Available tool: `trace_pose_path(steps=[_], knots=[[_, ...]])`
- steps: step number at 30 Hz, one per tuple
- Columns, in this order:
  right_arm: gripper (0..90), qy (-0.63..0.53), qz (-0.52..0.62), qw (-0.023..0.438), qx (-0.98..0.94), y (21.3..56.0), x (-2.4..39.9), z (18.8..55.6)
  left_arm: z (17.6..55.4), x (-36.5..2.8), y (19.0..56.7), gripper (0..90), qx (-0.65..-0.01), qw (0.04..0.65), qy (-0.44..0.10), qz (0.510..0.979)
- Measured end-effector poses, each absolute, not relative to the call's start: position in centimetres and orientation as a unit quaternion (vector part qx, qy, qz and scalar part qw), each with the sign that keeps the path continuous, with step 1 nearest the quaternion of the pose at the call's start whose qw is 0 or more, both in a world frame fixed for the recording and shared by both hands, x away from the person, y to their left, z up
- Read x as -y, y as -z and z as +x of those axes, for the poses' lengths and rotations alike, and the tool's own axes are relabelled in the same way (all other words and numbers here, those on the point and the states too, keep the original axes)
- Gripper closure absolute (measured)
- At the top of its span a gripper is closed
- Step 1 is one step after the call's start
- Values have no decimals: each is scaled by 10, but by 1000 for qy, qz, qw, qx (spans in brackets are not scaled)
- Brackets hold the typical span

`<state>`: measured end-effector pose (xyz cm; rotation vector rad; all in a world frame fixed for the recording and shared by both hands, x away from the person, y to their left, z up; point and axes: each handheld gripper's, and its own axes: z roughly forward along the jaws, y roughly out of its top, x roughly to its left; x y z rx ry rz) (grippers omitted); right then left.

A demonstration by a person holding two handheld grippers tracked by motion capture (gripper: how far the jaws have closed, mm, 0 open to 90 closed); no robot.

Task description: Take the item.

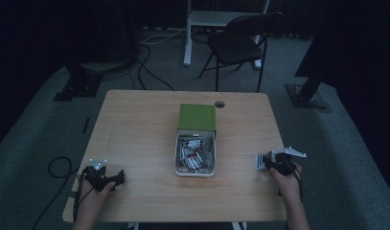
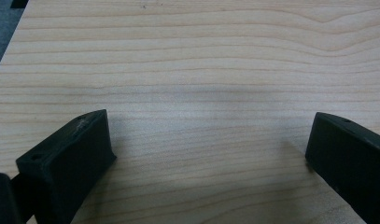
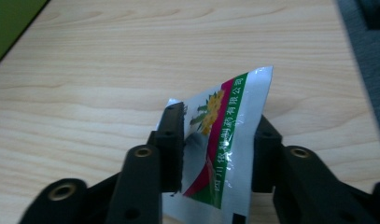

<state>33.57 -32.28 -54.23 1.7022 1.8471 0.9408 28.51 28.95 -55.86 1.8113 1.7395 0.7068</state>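
high view: the person's left hand (image 1: 94,191) rests on the near left part of the worktop (image 1: 135,134), its left hand-held gripper (image 1: 117,178) lying low and pointing right, toward the middle. the right hand (image 1: 287,179) sits at the near right edge, forearm coming straight in from the bottom, and the right hand-held gripper (image 1: 260,162) points left, with a small white sachet (image 1: 259,161) at its tips, near the right edge of the worktop and well apart from the tray. between the two hands, in the middle, stands a white tray (image 1: 177,163) full of similar sachets, and a green box (image 1: 197,117) touches its far end. a dark folding chair (image 1: 238,40) stands on the floor beyond the worktop.

left gripper view: the left hand-held gripper (image 2: 211,140) is open, its jaws set wide apart over bare wood grain with nothing between them, close above the worktop (image 2: 201,56).

right gripper view: it gives what the high view is too dim and small to show. the sachet (image 3: 220,135) is silvery white with a red and a green stripe, a yellow flower print and printed characters. it stands tilted between the jaws of the right hand-held gripper (image 3: 218,144); the left jaw lies against its edge, while the right jaw sits just beside it, and i cannot tell whether the pads press on it. a corner of the green box (image 3: 10,23) shows at the upper left.
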Motion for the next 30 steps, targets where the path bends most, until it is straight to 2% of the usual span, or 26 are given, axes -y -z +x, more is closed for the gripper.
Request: trace_pose_path(steps=[4, 8, 9, 13, 16, 19, 24, 30], knots=[[559, -339, 619, 232, -669, 544, 327, 334, 285, -290, 559, 10, -643, 263, -261, 670], [491, -345, 623, 211, -669, 546, 331, 334, 285, -290, 559, 10, -643, 263, -261, 670], [394, -339, 623, 213, -672, 548, 333, 334, 285, -290, 559, 11, -643, 263, -261, 670], [317, -328, 631, 204, -673, 551, 339, 332, 285, -290, 559, 11, -643, 263, -262, 670], [272, -323, 639, 209, -666, 552, 344, 330, 285, -290, 559, 10, -643, 263, -261, 670], [268, -324, 636, 209, -668, 552, 345, 328, 285, -290, 559, 11, -643, 263, -261, 670], [189, -321, 625, 215, -679, 550, 343, 323, 285, -290, 559, 11, -643, 263, -261, 670], [170, -331, 606, 216, -690, 544, 334, 316, 285, -289, 559, 11, -644, 263, -261, 670]])
